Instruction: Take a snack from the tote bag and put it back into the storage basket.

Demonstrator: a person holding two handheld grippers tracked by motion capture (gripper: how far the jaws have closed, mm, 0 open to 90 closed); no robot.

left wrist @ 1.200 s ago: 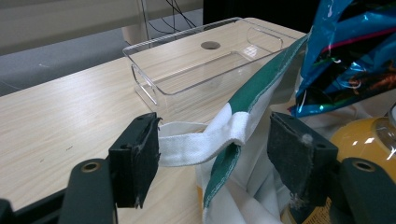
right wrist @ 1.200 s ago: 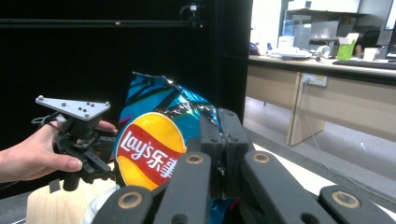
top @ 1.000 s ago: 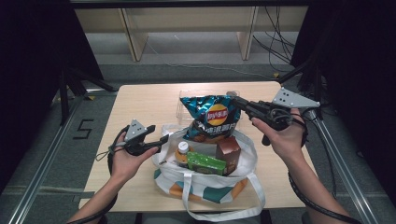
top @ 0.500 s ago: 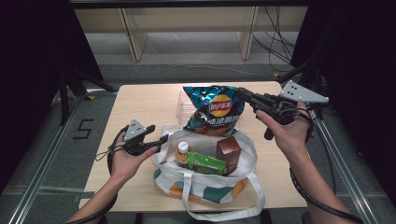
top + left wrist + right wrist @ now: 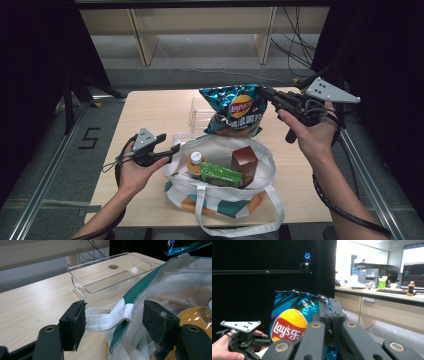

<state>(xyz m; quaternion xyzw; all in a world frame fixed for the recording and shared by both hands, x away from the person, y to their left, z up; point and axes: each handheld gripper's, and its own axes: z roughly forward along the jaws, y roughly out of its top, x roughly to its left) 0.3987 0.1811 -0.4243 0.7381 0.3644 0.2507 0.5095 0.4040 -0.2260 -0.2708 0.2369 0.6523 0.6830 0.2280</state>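
My right gripper (image 5: 266,93) is shut on the top edge of a blue Lay's chip bag (image 5: 234,110), which hangs in the air above the far side of a white tote bag (image 5: 220,200). In the right gripper view the jaws (image 5: 328,312) press together on the chip bag (image 5: 289,322). My left gripper (image 5: 171,148) is at the tote's left rim. Its jaws (image 5: 113,315) stand wide apart, with the tote's white strap (image 5: 105,320) lying loose between them. Inside the tote are an orange bottle (image 5: 196,162), a green carton (image 5: 220,175) and a brown box (image 5: 244,162).
A clear plastic tray (image 5: 197,112) stands on the wooden table (image 5: 150,110) just beyond the tote, partly behind the chip bag; it is the clear tray (image 5: 110,277) ahead in the left gripper view. Metal rails run along both sides of the table.
My right gripper has risen with the chip bag, lifting it clear of the tote. The left hand has stayed at the tote's rim.
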